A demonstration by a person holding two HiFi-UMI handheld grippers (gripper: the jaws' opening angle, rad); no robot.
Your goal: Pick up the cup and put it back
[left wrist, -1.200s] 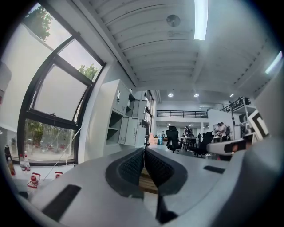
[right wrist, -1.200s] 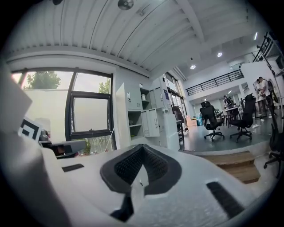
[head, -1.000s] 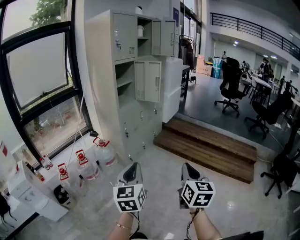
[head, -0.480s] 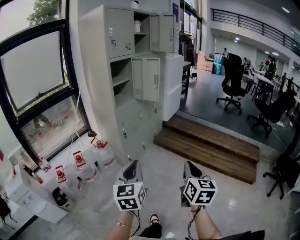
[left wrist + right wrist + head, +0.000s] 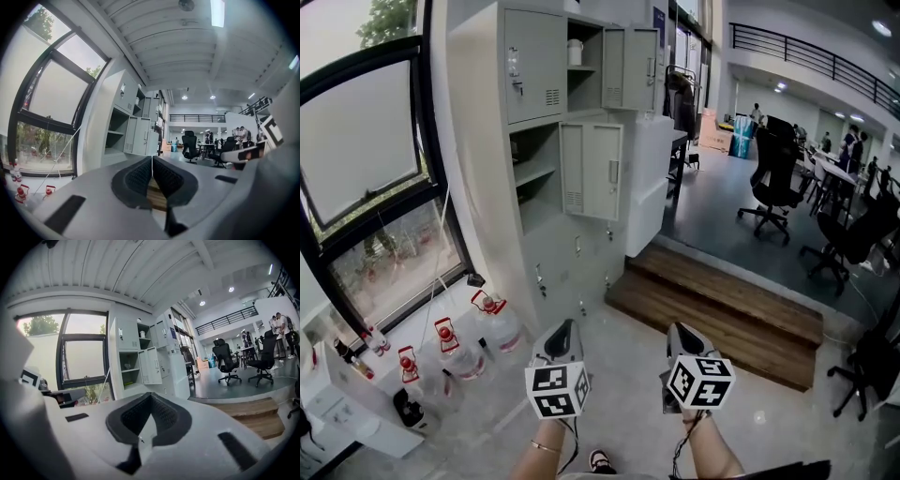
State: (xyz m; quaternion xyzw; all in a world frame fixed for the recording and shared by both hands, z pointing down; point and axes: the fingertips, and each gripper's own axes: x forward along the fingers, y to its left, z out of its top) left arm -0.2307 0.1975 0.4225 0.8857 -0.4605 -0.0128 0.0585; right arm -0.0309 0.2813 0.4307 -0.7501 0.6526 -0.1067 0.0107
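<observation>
- Left gripper (image 5: 563, 330) – jaws pressed together, nothing between them; the left gripper view shows the pads (image 5: 140, 176) meeting in a thin line.
- Right gripper (image 5: 678, 333) – jaws closed too, and empty.
- Both are held side by side low over the pale floor (image 5: 619, 375), pointing toward the lockers (image 5: 534, 244).
- Cup (image 5: 575, 52) – white, upright in an open top compartment of the lockers, well apart from both grippers; also seen in the right gripper view (image 5: 142, 334).
- Another door (image 5: 592, 171) hangs open below it.
- Water jugs (image 5: 495, 321) with red caps stand under the window (image 5: 366, 159).
- A wooden step (image 5: 722, 300) lies right of the lockers, office chairs (image 5: 773, 178) beyond.
</observation>
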